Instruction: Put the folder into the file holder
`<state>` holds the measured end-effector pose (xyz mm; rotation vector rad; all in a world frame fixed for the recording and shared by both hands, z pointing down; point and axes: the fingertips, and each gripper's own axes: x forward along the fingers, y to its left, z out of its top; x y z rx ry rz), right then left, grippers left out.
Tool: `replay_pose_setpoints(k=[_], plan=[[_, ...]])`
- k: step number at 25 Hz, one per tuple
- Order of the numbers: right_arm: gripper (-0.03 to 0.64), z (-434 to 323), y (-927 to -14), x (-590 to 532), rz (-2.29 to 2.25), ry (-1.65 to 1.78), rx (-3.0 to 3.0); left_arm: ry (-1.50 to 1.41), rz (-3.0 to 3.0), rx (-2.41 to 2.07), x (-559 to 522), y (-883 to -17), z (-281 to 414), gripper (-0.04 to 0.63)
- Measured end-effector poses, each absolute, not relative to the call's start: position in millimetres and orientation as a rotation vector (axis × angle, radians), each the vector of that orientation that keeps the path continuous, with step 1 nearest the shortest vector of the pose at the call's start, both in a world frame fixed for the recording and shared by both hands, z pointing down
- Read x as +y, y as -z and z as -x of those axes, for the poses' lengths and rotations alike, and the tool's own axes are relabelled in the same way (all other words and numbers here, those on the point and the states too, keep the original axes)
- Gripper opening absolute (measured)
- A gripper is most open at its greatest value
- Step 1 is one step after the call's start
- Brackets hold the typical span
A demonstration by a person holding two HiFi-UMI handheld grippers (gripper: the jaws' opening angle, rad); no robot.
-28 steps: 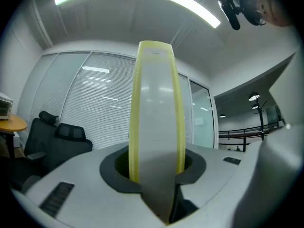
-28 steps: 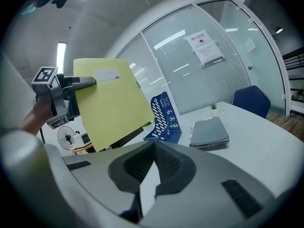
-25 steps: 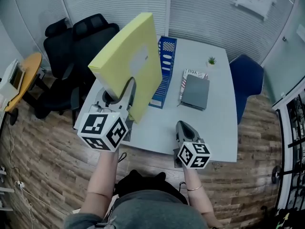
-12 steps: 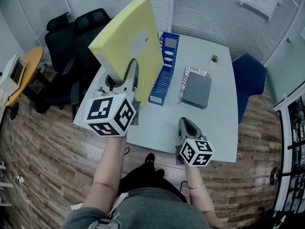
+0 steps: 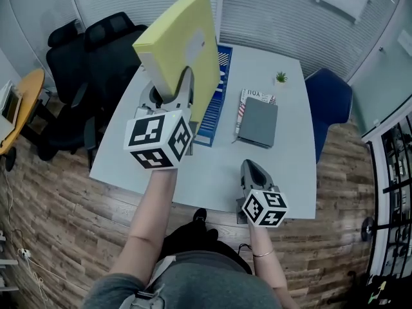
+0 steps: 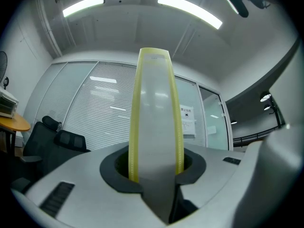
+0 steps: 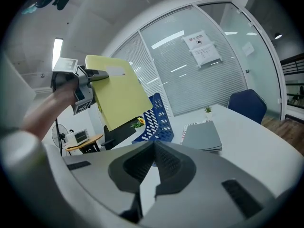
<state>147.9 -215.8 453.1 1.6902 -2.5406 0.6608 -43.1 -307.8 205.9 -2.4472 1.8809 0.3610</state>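
Note:
A thick yellow folder (image 5: pixel 183 50) hangs upright in the air, its lower edge clamped in my left gripper (image 5: pixel 172 94), which is shut on it. The folder hides much of the blue perforated file holder (image 5: pixel 217 92) standing on the white table (image 5: pixel 283 166). In the left gripper view the folder's spine (image 6: pixel 156 127) rises edge-on between the jaws of the left gripper (image 6: pixel 156 175). My right gripper (image 5: pixel 250 167) rests low near the table's front edge, shut and holding nothing. The right gripper view shows the right gripper (image 7: pixel 153 151), the raised folder (image 7: pixel 121 91) and the file holder (image 7: pixel 156 120).
A stack of grey folders (image 5: pixel 257 122) lies right of the file holder, with a small potted plant (image 5: pixel 280 78) behind it. Black office chairs (image 5: pixel 96 50) stand left of the table and a blue chair (image 5: pixel 328 102) at its right. Blinds and glass close off the back.
My left gripper has carried the yellow folder up and to the right, closer over the blue file holder. The right gripper has stayed in place.

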Motion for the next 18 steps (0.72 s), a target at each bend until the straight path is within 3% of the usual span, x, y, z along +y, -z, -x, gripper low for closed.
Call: replay_pose_setpoints(k=[18], plan=[[0.005, -165.0, -463.1, -254.5, -1.767, -0.711, -2.479, -0.298, 2.448, 1.888, -382.0, -229.5, 21.3, 0.147]])
